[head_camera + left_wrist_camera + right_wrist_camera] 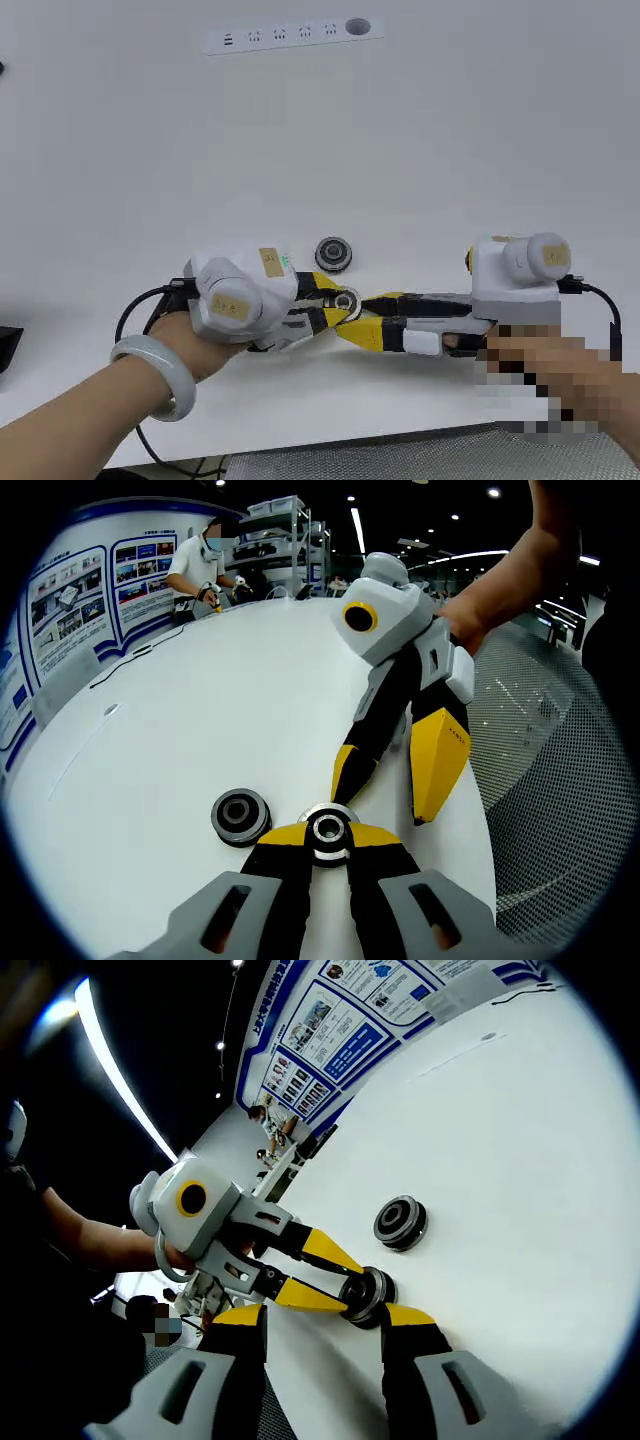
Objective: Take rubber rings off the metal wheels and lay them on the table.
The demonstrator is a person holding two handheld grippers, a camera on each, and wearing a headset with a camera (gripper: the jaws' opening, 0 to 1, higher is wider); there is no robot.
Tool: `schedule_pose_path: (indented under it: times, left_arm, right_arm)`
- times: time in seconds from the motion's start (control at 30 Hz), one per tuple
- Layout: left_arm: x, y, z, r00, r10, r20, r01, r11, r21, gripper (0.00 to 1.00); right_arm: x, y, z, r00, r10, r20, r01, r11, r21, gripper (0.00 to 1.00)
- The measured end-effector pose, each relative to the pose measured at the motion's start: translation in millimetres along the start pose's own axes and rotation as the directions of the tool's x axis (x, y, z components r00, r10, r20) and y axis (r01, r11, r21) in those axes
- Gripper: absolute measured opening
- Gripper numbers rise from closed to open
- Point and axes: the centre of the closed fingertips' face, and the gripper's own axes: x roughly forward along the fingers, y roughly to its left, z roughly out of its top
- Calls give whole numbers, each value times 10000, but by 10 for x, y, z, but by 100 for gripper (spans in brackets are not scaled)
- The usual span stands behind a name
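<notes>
My left gripper [343,303] is shut on a small metal wheel [346,302] just above the white table [420,160]. In the left gripper view the wheel [328,830] sits between the yellow tips of the left gripper [328,842]. My right gripper [362,317] faces it from the right, open, its yellow fingertips [438,762] close beside the held wheel. In the right gripper view the right gripper [325,1322] is spread wide, with the held wheel [366,1295] just ahead of the gap. A second wheel [333,253] with a black rubber ring lies flat on the table behind.
A white power strip [290,35] lies at the far edge of the table. A dark object [6,345] is at the left edge. Grey mesh [400,458] runs below the table's front edge. A person [196,565] works in the background.
</notes>
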Motion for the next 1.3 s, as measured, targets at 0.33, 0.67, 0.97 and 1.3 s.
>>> schedule_pose_path:
  times: [0.33,0.67,0.97,1.3]
  left_arm:
    - [4,9,-8,10000,2,8,-2,10000,10,13]
    - [5,12,-16,10000,9,28,-9,10000,-12,13]
    - [7,11,-14,10000,12,27,-12,10000,-16,13]
    - [3,9,-8,10000,10,18,-10,10000,-7,13]
  right_arm:
    - [-74,17,80,9993,94,353,-113,9985,532,42]
    - [-6,-23,136,9990,-262,355,267,9996,-136,50]
    - [68,-52,146,9997,-202,103,204,9994,-271,53]
    - [80,-28,110,9997,-78,-234,73,9998,-193,53]
